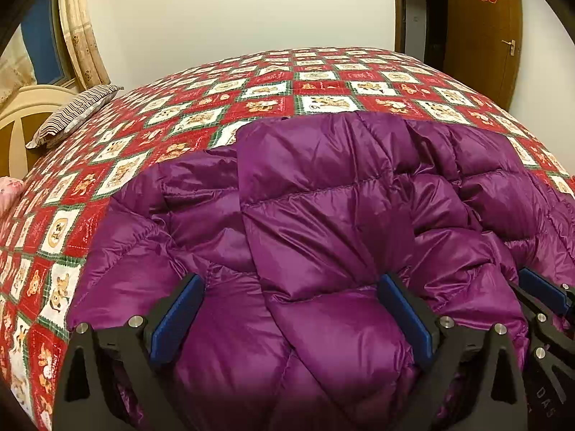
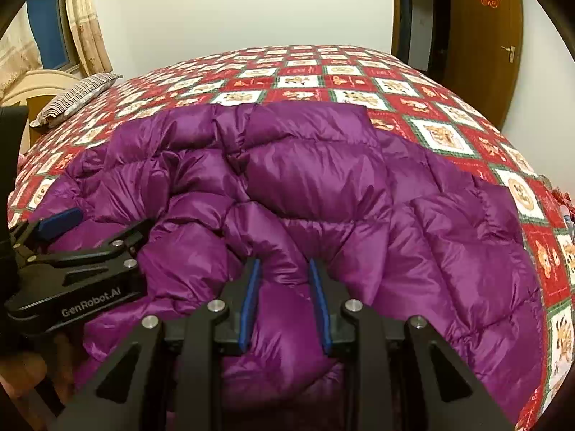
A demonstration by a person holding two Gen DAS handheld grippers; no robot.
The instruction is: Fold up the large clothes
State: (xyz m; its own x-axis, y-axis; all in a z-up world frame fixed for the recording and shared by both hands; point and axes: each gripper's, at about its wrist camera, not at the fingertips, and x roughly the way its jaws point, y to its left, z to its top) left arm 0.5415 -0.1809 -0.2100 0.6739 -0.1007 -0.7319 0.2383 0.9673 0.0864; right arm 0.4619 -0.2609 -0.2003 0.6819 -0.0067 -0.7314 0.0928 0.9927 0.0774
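Note:
A large purple quilted down jacket lies spread and partly folded on the bed; it also fills the right wrist view. My left gripper is wide open, its blue-padded jaws either side of a puffy fold at the jacket's near edge. It also shows at the left of the right wrist view. My right gripper has its jaws narrowly apart around a ridge of jacket fabric at the near edge. Whether they pinch it is unclear. One of its fingers shows at the right of the left wrist view.
The bed has a red, white and green patterned cover. A striped pillow lies at the far left by a cream headboard. A wooden door stands at the far right, curtains at the left.

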